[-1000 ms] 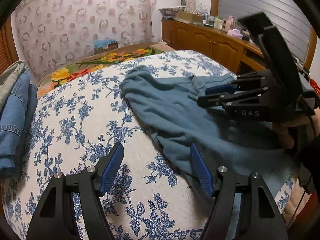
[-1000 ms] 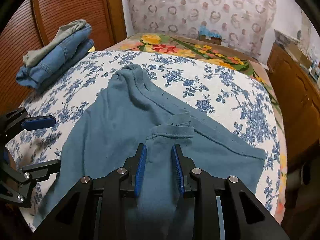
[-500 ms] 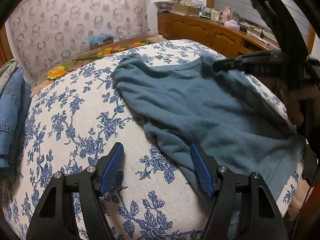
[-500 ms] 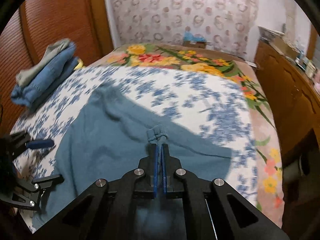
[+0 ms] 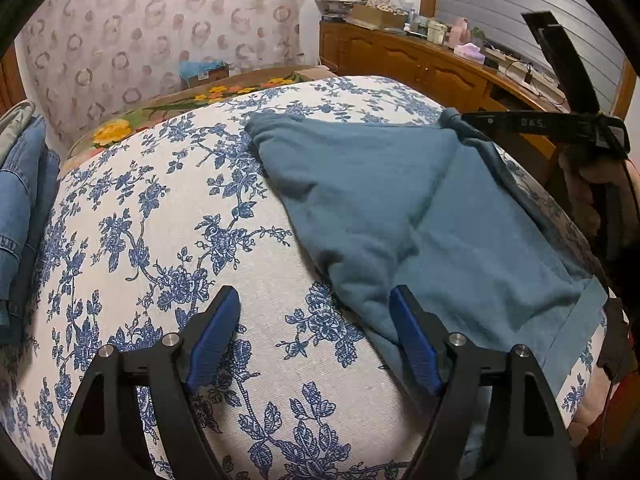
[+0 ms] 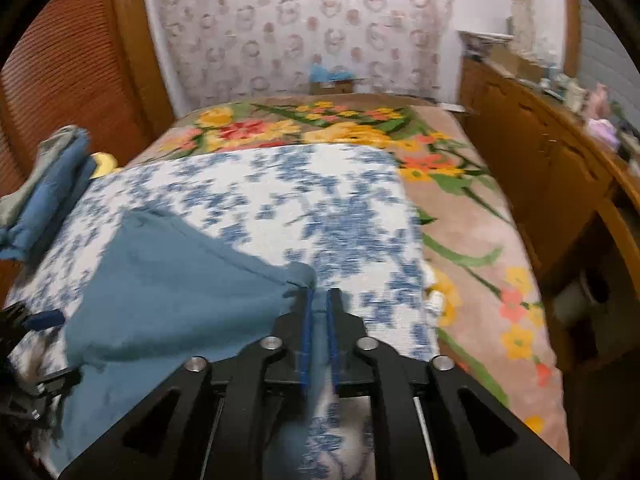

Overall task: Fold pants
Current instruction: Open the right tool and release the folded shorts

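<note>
Pants corner in right tongs, seemingly.

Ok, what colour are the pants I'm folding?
Plain teal-blue pants, clearest in the left wrist view.

Pants on bed; clothes pile left, dresser right.

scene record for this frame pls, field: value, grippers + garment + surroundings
garment: blue pants, spread on the floral bedspread
right gripper: nearly closed, pants corner between its fingers, view blurred
left gripper: open, low over the bedspread at the pants' near edge, holding nothing
side pile: folded jeans at the bed's left edge
background: wooden dresser, cluttered top
</note>
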A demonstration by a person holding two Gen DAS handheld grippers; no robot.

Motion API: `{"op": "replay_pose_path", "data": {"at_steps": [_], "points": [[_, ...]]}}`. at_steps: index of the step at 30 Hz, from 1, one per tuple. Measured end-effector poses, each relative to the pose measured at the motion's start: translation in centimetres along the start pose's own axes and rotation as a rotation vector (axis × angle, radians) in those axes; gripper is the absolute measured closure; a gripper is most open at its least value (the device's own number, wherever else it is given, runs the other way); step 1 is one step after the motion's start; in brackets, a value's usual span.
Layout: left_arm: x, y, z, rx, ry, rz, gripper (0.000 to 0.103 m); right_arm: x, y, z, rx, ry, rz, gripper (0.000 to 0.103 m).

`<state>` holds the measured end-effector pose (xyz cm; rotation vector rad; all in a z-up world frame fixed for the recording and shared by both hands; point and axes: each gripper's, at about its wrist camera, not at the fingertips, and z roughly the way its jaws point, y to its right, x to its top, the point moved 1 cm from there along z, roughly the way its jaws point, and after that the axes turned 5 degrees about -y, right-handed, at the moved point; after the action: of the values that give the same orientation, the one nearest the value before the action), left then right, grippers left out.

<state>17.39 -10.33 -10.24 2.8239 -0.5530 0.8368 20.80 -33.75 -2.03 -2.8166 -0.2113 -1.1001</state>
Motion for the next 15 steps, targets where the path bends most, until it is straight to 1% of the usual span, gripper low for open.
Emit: {"op": "replay_pose_path", "data": {"at_steps": [1, 3, 8, 10, 11, 13, 15], "points": [[0.0, 0.0, 0.0, 0.0, 0.0, 0.001, 0.025, 0.1, 0.1, -0.1, -0.013, 0.009, 0.005, 0.087], [0.0, 0.0, 0.0, 0.0, 0.0, 0.0, 0.025, 0.1, 0.1, -0.4, -0.009, 0.032, 0.018, 0.083], [0.0, -0.1, 0.1, 0.001, 0.0, 0.0, 0.024, -0.1, -0.4, -1.4, 0.019, 0.075, 0.01, 0.081], [0.0, -0.1, 0.1, 0.001, 0.0, 0.0, 0.024, -0.5, -0.8, -1.4, 0.046, 0.062, -0.016, 0.079], [0.0, -0.1, 0.1, 0.001, 0.0, 0.0, 0.024, -0.7, -1.3, -1.1, 0.045, 0.047, -0.038, 0.079], [0.1, -0.1, 0.1, 0.001, 0.0, 0.0, 0.024, -1.0, -1.5, -0.7, 0.023, 0.015, -0.076, 0.079], [0.0, -0.1, 0.1, 0.001, 0.0, 0.0, 0.023, -1.4, -1.7, 0.4, -0.04, -0.027, -0.116, 0.079]]}}
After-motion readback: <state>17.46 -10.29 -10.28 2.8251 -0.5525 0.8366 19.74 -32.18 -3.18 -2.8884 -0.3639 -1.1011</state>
